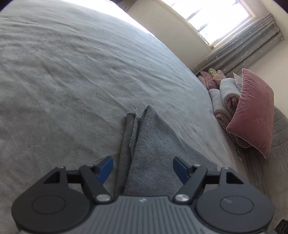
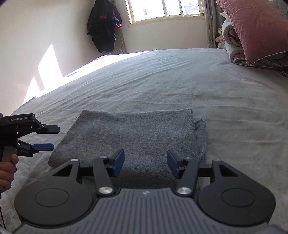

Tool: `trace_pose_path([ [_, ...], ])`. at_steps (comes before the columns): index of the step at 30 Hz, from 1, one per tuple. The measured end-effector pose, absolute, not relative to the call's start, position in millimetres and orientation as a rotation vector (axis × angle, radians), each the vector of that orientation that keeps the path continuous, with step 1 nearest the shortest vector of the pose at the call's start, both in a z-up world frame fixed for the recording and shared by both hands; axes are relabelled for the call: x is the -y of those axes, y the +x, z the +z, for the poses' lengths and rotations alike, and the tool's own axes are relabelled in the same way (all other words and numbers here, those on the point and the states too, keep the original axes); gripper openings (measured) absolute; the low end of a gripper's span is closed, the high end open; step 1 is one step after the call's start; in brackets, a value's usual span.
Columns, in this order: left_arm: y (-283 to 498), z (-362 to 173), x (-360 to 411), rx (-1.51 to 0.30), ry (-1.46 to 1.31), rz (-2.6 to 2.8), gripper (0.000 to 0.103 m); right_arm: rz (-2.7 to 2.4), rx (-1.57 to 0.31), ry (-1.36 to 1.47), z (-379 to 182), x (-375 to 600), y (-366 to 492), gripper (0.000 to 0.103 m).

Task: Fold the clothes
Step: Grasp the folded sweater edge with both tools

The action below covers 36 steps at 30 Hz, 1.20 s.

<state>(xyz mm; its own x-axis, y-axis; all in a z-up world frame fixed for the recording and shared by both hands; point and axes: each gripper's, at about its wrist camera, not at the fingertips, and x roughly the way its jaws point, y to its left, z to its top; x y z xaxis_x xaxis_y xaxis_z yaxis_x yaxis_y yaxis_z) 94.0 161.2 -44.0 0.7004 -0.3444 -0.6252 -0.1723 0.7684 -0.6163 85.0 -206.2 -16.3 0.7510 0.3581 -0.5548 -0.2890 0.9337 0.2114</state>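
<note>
A grey knit garment lies folded into a flat rectangle on the grey bed sheet, with a bit of sleeve or hem sticking out at its right edge. My right gripper is open and empty, just above the garment's near edge. My left gripper is open and empty beside the garment's left edge. In the left wrist view the left gripper hovers open over the garment's corner, where a stitched hem shows.
Pink pillows and rolled quilts are stacked at the bed's right end, also in the left wrist view. A dark jacket hangs in the room corner by the window. Wrinkled sheet spreads beyond the garment.
</note>
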Motion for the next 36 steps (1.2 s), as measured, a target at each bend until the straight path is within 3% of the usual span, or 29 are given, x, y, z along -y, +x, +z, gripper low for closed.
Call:
trace_pose_path([
  [13,111,-58,-137,-0.793,-0.583,-0.187,0.072,0.332,-0.637,0.175,-35,213,96,0.060],
  [18,111,-61,-140,-0.781,-0.614,-0.190,0.063,0.333,-0.622,0.162,-37,207,95,0.060],
  [23,112,-63,-139,-0.793,-0.622,-0.194,0.040,0.369,-0.627,0.133,-35,194,96,0.060],
  [27,115,-66,-145,-0.811,-0.688,-0.204,0.028,0.436,-0.635,0.125,-24,179,104,0.059],
  [29,116,-66,-144,-0.816,-0.703,-0.201,0.026,0.471,-0.649,0.152,-19,172,112,0.043],
  [36,113,-59,-143,-0.812,-0.718,-0.199,0.024,0.487,-0.725,0.157,-23,139,141,0.028],
])
